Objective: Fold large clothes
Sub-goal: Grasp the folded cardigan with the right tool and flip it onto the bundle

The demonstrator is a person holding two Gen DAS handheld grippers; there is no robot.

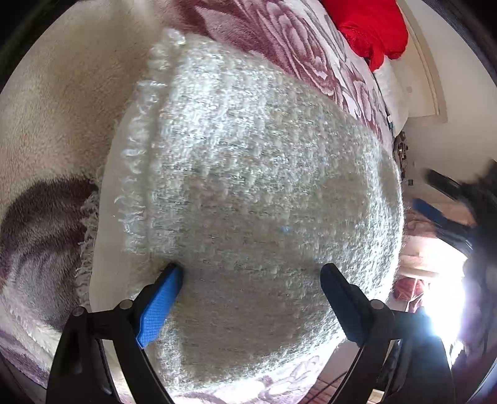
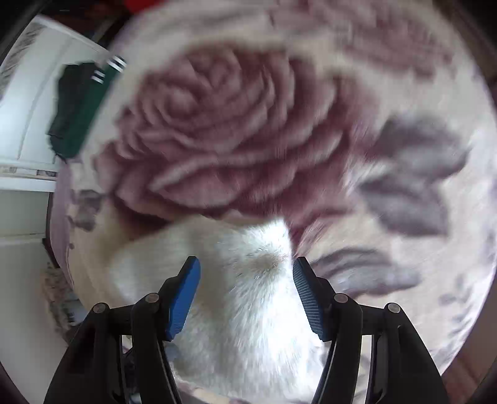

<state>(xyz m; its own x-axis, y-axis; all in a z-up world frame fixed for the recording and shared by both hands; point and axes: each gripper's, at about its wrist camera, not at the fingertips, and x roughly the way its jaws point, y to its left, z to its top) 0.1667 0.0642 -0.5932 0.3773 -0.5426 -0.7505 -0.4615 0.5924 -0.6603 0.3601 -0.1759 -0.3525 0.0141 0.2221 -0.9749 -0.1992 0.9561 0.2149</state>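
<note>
Two claws of mine hang over a rose-patterned blanket [image 2: 236, 130] spread beneath them. Ahead of my left claw [image 1: 251, 279] lies the folded white boucle garment [image 1: 264, 186], its fringed edge on the left; the fingers stand wide apart, tips down at the knit and gripping nothing. My right claw [image 2: 247, 273] stands apart too, fuzzy white cloth [image 2: 245, 310] under the gap, unpinched. Far ahead, a red cloth [image 1: 372, 28].

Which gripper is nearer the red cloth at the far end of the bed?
Cannot tell for sure. The left gripper is over the white knit garment, with the red cloth far ahead. The right gripper's view barely catches red at its top edge.
</note>
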